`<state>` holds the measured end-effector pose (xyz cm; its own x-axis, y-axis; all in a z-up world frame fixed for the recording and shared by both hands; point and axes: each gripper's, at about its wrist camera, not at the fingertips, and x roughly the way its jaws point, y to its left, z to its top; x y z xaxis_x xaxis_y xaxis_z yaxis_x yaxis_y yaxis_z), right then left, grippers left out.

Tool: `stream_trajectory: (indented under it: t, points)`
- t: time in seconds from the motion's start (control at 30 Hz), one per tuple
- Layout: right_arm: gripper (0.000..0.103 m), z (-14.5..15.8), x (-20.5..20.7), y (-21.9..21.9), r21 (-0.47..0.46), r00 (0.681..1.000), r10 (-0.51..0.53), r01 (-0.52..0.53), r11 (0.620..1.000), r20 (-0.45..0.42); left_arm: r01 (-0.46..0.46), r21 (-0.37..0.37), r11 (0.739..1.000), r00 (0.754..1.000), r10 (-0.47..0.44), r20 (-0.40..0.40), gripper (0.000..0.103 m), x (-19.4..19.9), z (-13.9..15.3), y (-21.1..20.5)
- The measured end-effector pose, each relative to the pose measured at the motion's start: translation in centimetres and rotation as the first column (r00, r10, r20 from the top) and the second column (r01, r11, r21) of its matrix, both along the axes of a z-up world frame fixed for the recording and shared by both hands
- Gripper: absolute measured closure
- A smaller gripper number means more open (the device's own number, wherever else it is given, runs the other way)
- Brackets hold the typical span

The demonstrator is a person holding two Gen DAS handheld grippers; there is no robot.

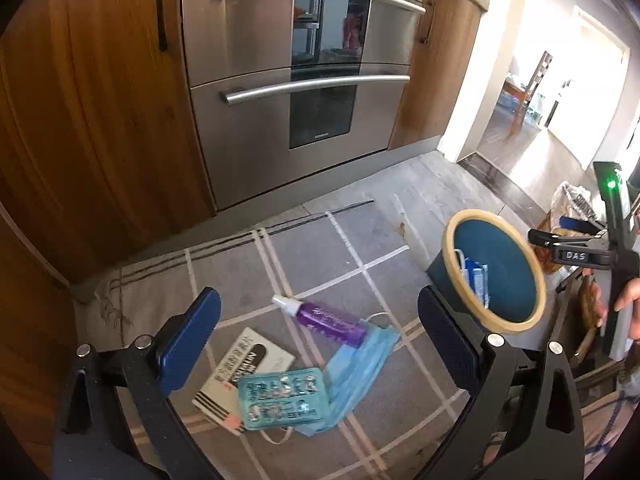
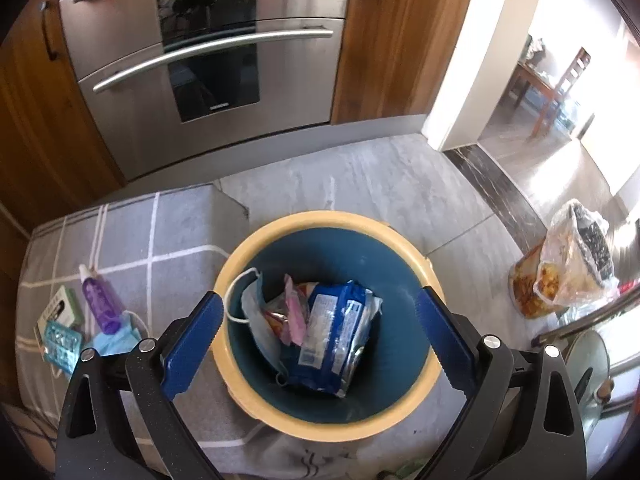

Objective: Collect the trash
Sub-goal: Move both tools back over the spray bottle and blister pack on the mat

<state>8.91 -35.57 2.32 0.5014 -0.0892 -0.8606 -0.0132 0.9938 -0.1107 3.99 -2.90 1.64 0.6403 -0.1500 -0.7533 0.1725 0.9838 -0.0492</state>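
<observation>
Here, a grey rug (image 1: 280, 264) with pale crossing lines covers the floor before a steel oven (image 1: 296, 80) set in wooden cabinets (image 1: 92, 100); the largest task thing is the bin (image 2: 328, 420), a round dark-teal tub with a thick cream rim, standing on the rug's edge; inside it lie a crumpled blue snack wrapper (image 2: 332, 336), a pale face mask with a white ear loop (image 2: 252, 312) and a pink packet (image 2: 294, 312); the right gripper (image 2: 318, 344) hangs over the bin's mouth, its blue pads spread wide with nothing between them; the left gripper (image 1: 318, 344) hangs above a small heap of litter on the rug beside the bin, its jaws likewise wide and empty; in that heap a light-blue face mask (image 1: 356, 372) lies crumpled, a purple spray bottle (image 1: 328, 320) with a white cap lies on its side partly across the mask, a white and black box (image 1: 240, 376) lies flat, and a teal blister pack (image 1: 284, 396) rests on the box and the mask; off the rug, on the tiles beyond the bin, sits a clear plastic bag (image 2: 568, 268) holding orange-brown scraps.
</observation>
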Motion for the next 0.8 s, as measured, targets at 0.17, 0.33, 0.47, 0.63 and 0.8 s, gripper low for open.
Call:
stream_trajectory:
  t: [0.17, 0.33, 0.47, 0.63, 0.8]
  points:
    - [0.007, 0.0, -0.2, 1.8, 0.047, 0.998, 0.063, -0.063, 0.997, 0.005, -0.031, -0.009, 0.999, 1.000, 0.031, -0.006, 0.006, 0.0, -0.6, 1.3]
    - [0.007, -1.0, -0.3, 5.4, 0.068, 0.985, 0.172, -0.171, 0.983, -0.014, -0.058, -0.042, 0.997, 0.998, 0.056, -0.030, 0.006, 0.4, -1.0, 2.7]
    - [0.007, -2.6, 0.1, 8.2, 0.054, 0.973, 0.220, -0.217, 0.975, -0.066, -0.055, -0.018, 0.998, 0.998, 0.054, -0.033, 0.006, 0.2, -1.2, 3.3]
    - [0.007, -4.1, 0.3, 11.5, 0.065, 0.956, 0.275, -0.269, 0.961, -0.105, -0.052, -0.026, 0.998, 0.998, 0.051, -0.042, 0.006, -0.6, -1.3, 4.8]
    - [0.007, -5.2, 0.9, 15.1, 0.114, 0.944, 0.311, -0.299, 0.947, -0.109, -0.065, -0.007, 0.998, 0.995, 0.065, -0.071, 0.006, -1.2, -2.1, 6.8]
